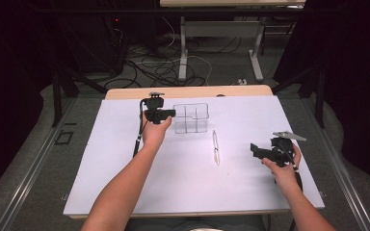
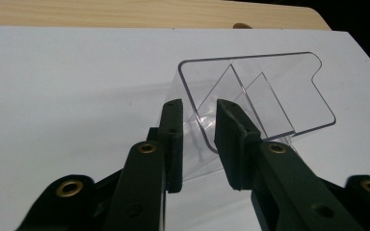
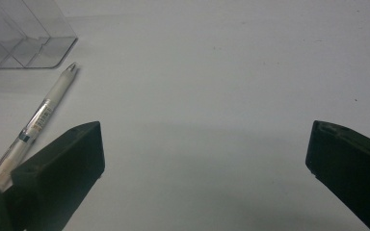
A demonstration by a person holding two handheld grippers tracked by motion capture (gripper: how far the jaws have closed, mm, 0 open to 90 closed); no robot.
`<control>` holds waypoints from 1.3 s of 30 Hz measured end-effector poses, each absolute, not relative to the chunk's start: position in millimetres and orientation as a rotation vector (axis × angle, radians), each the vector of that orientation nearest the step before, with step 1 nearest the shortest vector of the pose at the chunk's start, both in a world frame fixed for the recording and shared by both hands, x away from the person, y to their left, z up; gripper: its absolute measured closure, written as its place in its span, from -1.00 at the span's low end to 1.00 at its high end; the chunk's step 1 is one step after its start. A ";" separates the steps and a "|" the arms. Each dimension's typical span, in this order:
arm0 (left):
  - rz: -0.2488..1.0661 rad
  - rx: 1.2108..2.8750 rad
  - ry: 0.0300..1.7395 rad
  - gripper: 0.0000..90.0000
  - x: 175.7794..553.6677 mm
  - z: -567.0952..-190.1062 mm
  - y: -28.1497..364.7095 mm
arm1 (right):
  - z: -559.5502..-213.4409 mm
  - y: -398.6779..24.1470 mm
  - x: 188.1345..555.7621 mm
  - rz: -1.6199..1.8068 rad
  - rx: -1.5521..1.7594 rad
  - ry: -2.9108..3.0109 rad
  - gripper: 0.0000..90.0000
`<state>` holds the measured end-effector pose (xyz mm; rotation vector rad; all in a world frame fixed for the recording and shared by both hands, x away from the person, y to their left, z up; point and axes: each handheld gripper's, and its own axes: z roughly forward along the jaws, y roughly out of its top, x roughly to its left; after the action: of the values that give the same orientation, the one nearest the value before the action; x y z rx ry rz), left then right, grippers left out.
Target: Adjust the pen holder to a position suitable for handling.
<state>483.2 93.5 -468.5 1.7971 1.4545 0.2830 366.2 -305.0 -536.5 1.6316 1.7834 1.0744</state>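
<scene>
A white sheet (image 1: 183, 183) covered a pale wooden table (image 1: 125, 92) in a dark room, with cables strewn on the floor beyond.

The left gripper (image 2: 195, 137) sat at the near corner of a clear plastic organiser (image 2: 270, 91). Its jaws stood a little apart, one on each side of the organiser's wall; whether the pads were pressing on the plastic could not be told. The right gripper (image 3: 204, 159) hovered over bare sheet with its jaws spread wide and nothing between them.

The high view showed the layout: the left gripper (image 1: 161, 114) against the left side of the organiser (image 1: 191, 118) toward the far edge of the sheet, the right gripper (image 1: 265, 153) well apart at the near right, and a pen (image 1: 216, 147) lying between them, just in front of the organiser.

The left gripper view showed the organiser's see-through walls, rounded rim corners and inner dividers forming compartments. The right gripper view showed the pen (image 3: 41, 118) close up: a white barrel with a clear section and small printed label, its tip pointing at the organiser's corner (image 3: 24, 36), beside the left-hand jaw.
</scene>
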 end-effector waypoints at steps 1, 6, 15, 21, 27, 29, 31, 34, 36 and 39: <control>0.287 1.791 1.455 0.62 482.8 -467.8 94.7 | -536.5 -305.0 366.2 1.074 1.632 1.783 -1.00; 0.313 1.775 1.446 0.46 478.8 -464.3 103.2 | -536.2 -304.9 366.0 1.075 1.631 1.783 -1.00; 0.311 1.731 1.455 0.28 471.4 -466.1 122.4 | -536.5 -303.7 366.4 1.077 1.632 1.782 -1.00; 0.308 1.711 1.436 0.09 465.6 -467.8 130.0 | -536.8 -303.5 366.1 1.072 1.631 1.788 -1.00; 0.332 1.740 1.395 -0.07 455.6 -468.8 131.8 | -536.7 -302.6 365.7 1.073 1.633 1.787 -1.00; 0.333 1.743 1.388 -0.09 454.1 -469.1 132.0 | -536.8 -302.6 365.7 1.072 1.634 1.787 -1.00; 0.346 1.765 1.366 -0.17 450.4 -470.0 132.9 | -536.9 -302.6 365.6 1.072 1.636 1.787 -1.00; 0.382 1.799 1.328 -0.19 442.9 -470.8 133.5 | -536.9 -302.5 365.5 1.072 1.635 1.788 -1.00; 0.398 1.810 1.299 -0.20 437.4 -471.5 134.3 | -537.0 -302.2 365.5 1.072 1.635 1.789 -1.00; 0.421 1.832 1.261 -0.24 429.8 -472.9 136.9 | -537.1 -302.0 365.5 1.071 1.636 1.788 -1.00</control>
<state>429.8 136.9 -472.9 1.8323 1.2606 0.4209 365.5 -302.0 -537.1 1.6363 1.7879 1.0713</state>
